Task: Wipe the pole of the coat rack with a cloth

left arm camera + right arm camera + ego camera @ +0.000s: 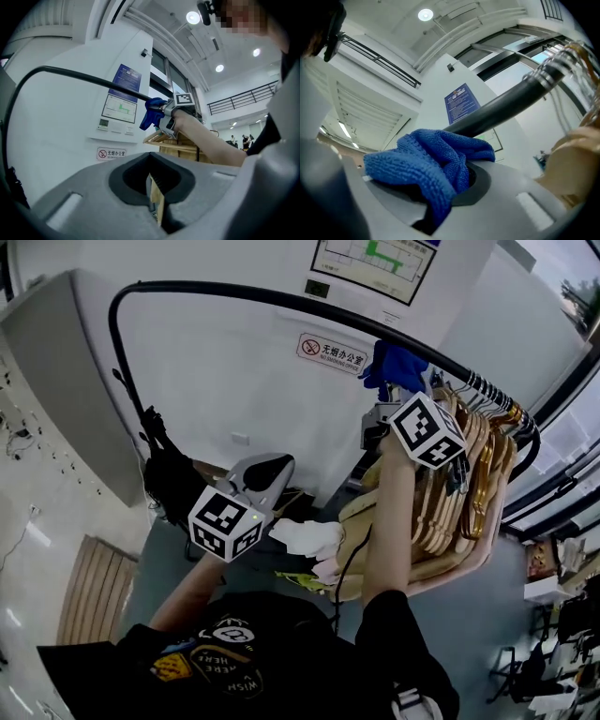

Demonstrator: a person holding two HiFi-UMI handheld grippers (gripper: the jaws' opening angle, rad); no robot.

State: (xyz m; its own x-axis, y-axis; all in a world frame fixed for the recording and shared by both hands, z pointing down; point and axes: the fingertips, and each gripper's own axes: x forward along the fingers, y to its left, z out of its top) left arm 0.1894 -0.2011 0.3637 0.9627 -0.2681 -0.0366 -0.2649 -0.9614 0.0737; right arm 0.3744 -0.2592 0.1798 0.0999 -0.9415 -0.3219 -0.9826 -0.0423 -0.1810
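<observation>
The coat rack's black pole (pixel 234 292) arcs overhead from the left toward the right. A blue cloth (pixel 395 367) is pressed against the pole (pixel 511 105) just left of the hanger hooks. My right gripper (pixel 389 392) is raised to it and shut on the cloth (pixel 426 168), which bulges out of the right gripper (pixel 454 185) and touches the pole's underside. My left gripper (pixel 267 472) hangs lower, away from the pole (pixel 84 77), with its jaws together and nothing held. Seen from the left gripper (pixel 155 190), the cloth (pixel 151 112) and the right gripper (pixel 173 112) are up ahead.
Several wooden hangers (pixel 464 484) hang packed at the pole's right end, their metal hooks (pixel 576 56) close beside the cloth. A white wall with a prohibition sign (pixel 331 351) and a framed notice (pixel 373 263) stands behind. A white bundle (pixel 305 535) lies below on a cart.
</observation>
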